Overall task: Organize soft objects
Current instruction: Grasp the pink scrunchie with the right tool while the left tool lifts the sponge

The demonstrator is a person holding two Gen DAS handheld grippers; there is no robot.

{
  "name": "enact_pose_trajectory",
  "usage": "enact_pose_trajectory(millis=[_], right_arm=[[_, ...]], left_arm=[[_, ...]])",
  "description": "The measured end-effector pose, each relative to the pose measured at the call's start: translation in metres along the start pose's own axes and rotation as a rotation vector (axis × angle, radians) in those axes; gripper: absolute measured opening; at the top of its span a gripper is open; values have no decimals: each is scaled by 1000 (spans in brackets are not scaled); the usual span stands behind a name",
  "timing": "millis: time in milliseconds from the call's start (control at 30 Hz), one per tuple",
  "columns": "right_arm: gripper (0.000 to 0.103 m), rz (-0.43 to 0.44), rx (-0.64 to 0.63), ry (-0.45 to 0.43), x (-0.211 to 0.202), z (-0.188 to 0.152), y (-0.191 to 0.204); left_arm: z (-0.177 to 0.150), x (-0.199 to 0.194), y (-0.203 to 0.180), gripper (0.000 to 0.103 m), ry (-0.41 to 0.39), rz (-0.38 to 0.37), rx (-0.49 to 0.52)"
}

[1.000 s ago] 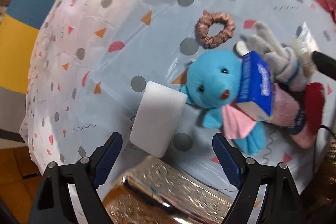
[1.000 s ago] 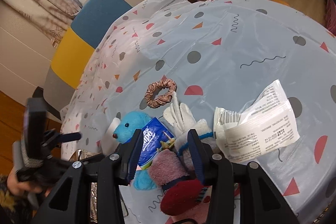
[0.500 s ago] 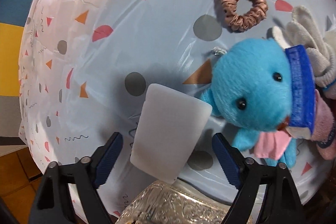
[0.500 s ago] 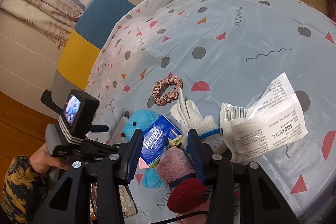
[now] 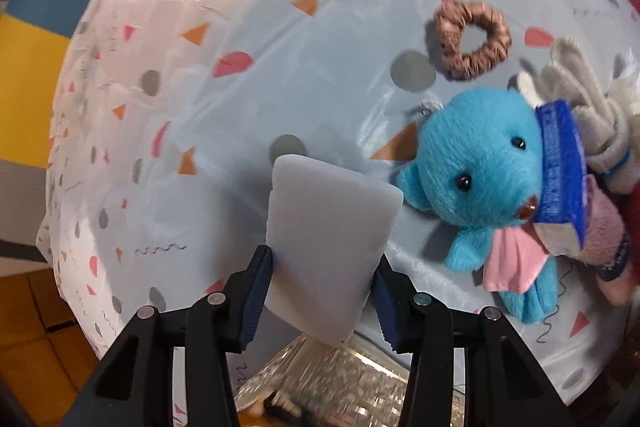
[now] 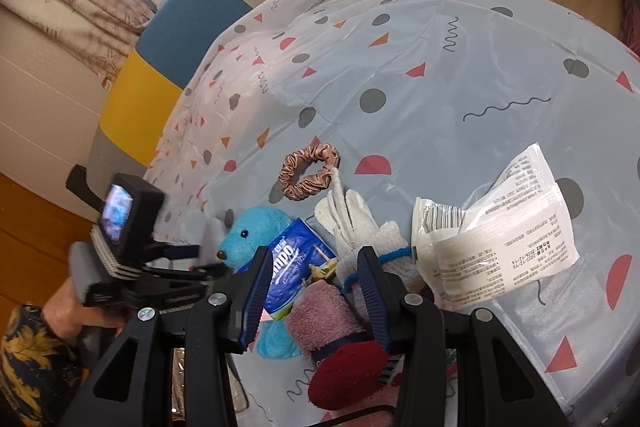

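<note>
between the left gripper (image 5: 323, 281) pads the sponge (image 5: 328, 247) stands gripped, jaws just closing on it, long axis pointing away; right gripper (image 6: 316, 287) half open, empty.

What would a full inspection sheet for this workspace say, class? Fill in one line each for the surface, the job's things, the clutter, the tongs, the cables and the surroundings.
Surface: table under a pale blue patterned plastic cloth.
Job's things: white sponge block; blue plush bear; pink scrunchie; white glove; pink sock; tissue pack lying on the bear.
Clutter: printed white packet; embossed metal tray at the near edge.
Tongs: left tongs have just been closing and now press the sponge block; right tongs part open, over the pile, holding nothing.
Cables: dark cable near the red sock.
Surroundings: window, blue-and-yellow chair, wooden floor.
</note>
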State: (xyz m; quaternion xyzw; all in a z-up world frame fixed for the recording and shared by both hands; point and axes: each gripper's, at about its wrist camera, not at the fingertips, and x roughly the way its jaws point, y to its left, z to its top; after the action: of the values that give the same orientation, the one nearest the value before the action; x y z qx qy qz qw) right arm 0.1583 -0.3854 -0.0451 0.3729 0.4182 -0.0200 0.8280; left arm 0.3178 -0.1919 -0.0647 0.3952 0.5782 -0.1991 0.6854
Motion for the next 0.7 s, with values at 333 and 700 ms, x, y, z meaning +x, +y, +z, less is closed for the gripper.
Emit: enact_pose_trajectory(millis=[333, 700], right_arm=[[44, -86, -194, 70, 48, 48, 44], [79, -299, -267, 220, 151, 84, 53]], left_arm=[[-14, -46, 22, 49, -139, -29, -126], [-30, -83, 49, 49, -246, -122, -293]])
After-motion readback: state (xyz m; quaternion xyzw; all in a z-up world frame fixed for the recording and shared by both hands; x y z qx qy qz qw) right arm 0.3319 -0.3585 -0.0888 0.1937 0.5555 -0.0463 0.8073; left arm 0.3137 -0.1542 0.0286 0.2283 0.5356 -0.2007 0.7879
